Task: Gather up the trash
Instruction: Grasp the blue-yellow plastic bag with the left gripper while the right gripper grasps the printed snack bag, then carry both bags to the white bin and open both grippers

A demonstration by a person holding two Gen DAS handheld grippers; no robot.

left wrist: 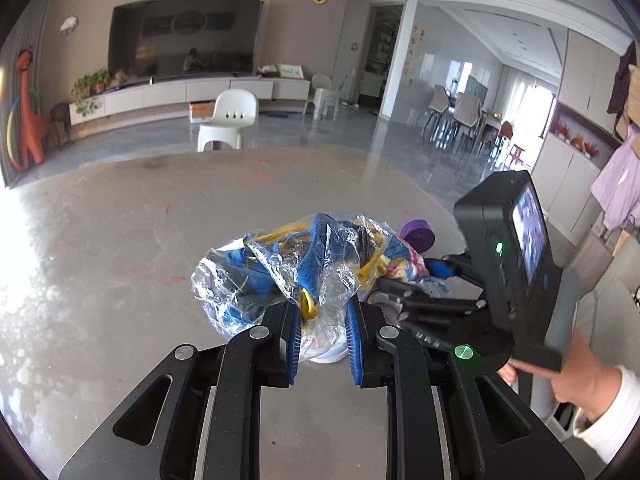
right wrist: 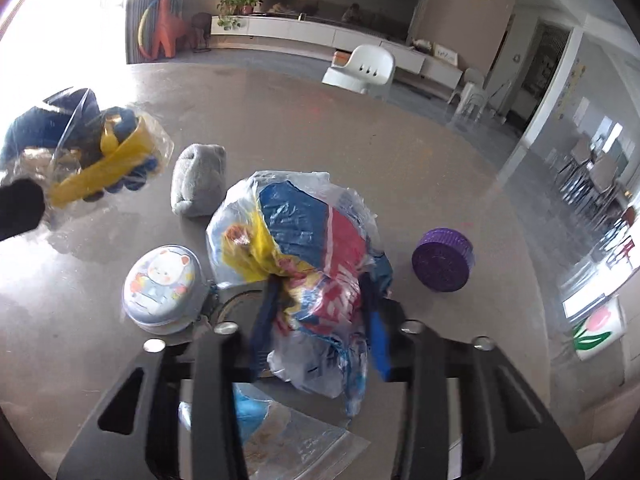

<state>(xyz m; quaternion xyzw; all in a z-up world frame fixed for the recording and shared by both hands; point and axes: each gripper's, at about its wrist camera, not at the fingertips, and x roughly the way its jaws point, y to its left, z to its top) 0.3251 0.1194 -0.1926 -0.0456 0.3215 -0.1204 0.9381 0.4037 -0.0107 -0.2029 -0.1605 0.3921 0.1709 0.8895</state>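
My left gripper (left wrist: 322, 312) is shut on a crumpled clear plastic wrapper with blue and yellow print (left wrist: 288, 264), held above the grey table (left wrist: 120, 248). That wrapper also shows at the far left of the right wrist view (right wrist: 84, 156). My right gripper (right wrist: 320, 320) is shut on a crumpled blue, red and yellow plastic bag (right wrist: 304, 248), lifted a little above the table. In the left wrist view the right gripper (left wrist: 404, 280) sits just right of my left one, with a bit of its bag (left wrist: 404, 264) showing.
On the table (right wrist: 400, 160) stand a purple round lid (right wrist: 444, 260), a round tin with a bear picture (right wrist: 160, 280) and a grey cloth bundle (right wrist: 198, 180). A flat clear packet (right wrist: 288, 436) lies under my right gripper. A white chair (left wrist: 228, 120) stands beyond the far edge.
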